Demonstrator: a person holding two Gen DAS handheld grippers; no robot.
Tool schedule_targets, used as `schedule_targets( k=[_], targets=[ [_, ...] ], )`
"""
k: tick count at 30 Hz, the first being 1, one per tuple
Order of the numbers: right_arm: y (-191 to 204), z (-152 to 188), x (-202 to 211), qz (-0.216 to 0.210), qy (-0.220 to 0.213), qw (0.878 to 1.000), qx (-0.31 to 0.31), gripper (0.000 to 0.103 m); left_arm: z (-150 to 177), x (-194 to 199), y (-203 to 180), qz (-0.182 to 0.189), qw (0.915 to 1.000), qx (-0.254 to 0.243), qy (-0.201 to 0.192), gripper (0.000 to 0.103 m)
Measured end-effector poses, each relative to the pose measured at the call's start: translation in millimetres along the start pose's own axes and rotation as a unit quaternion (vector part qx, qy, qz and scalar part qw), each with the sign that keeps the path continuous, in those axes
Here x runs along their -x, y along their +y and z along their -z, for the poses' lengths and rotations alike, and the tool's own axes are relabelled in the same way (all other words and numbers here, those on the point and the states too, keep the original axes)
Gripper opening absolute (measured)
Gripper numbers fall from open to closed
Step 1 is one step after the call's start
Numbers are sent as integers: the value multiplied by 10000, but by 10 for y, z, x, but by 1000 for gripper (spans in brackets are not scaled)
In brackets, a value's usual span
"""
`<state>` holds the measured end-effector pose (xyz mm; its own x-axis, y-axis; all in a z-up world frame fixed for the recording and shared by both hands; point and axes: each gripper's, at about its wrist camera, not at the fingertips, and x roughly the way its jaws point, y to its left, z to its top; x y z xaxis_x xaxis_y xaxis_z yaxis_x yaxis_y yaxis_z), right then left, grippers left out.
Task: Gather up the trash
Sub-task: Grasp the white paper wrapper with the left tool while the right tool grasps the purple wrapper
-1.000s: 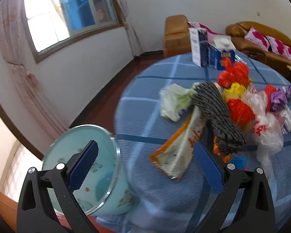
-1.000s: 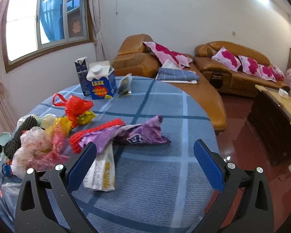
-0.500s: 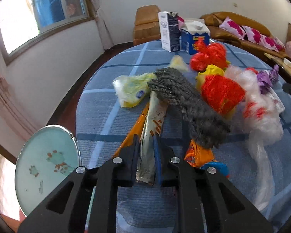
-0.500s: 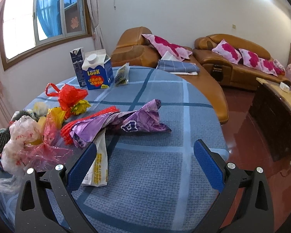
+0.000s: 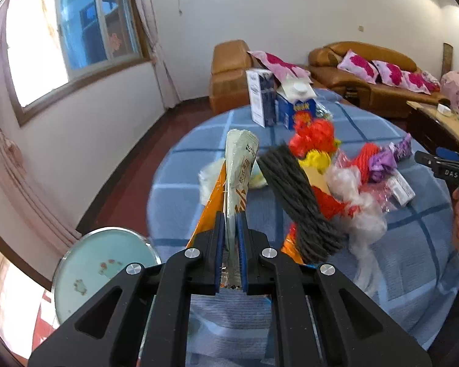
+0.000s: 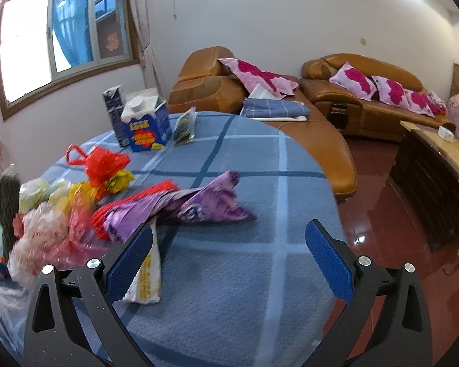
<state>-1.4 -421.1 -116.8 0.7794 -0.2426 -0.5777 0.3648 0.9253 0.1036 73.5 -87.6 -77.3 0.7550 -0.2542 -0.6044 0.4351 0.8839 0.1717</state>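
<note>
My left gripper (image 5: 231,232) is shut on a long white and orange snack wrapper (image 5: 238,168) and holds it lifted, standing up above the blue checked table (image 5: 413,244). A light blue bin (image 5: 98,272) stands open below, left of the table edge. Beside the wrapper lies a pile of trash: a dark grey knitted bundle (image 5: 296,202), red bags (image 5: 313,134) and clear plastic (image 5: 361,211). My right gripper (image 6: 229,250) is open and empty over the table, near a purple wrapper (image 6: 199,205) and a white and yellow packet (image 6: 147,275).
Two cartons (image 6: 143,125) and a small dark packet (image 6: 185,125) stand at the table's far side. Brown sofas with pink cushions (image 6: 367,91) line the wall. A wooden cabinet (image 6: 437,168) stands to the right. The right gripper shows in the left wrist view (image 5: 446,168).
My left gripper has shut on the snack wrapper and lifted it upright off the table. My right gripper has stayed open and drifted slightly closer to the purple wrapper.
</note>
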Motion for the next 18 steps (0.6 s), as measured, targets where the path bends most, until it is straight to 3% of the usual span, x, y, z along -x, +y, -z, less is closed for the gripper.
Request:
schedule_targets(
  k=[6, 12, 15, 16, 18],
  targets=[
    [-98, -197, -58, -138, -72, 9998, -146, 96, -83, 67, 172, -140, 9996, 245, -80, 9],
    [-99, -317, -284, -350, 262, 9990, -115, 77, -96, 108, 262, -171, 9994, 313, -46, 9],
    [-85, -327, -398, -592, 576, 9965, -119, 57, -65, 99, 260, -172, 9995, 279, 14, 9],
    [-75, -318, -413, -687, 651, 9955, -102, 39, -56, 102, 263, -168, 9995, 271, 33, 9],
    [-18, -282, -427, -934, 811, 9923, 7, 32, -33, 112, 269, -180, 9995, 255, 54, 9]
  ],
)
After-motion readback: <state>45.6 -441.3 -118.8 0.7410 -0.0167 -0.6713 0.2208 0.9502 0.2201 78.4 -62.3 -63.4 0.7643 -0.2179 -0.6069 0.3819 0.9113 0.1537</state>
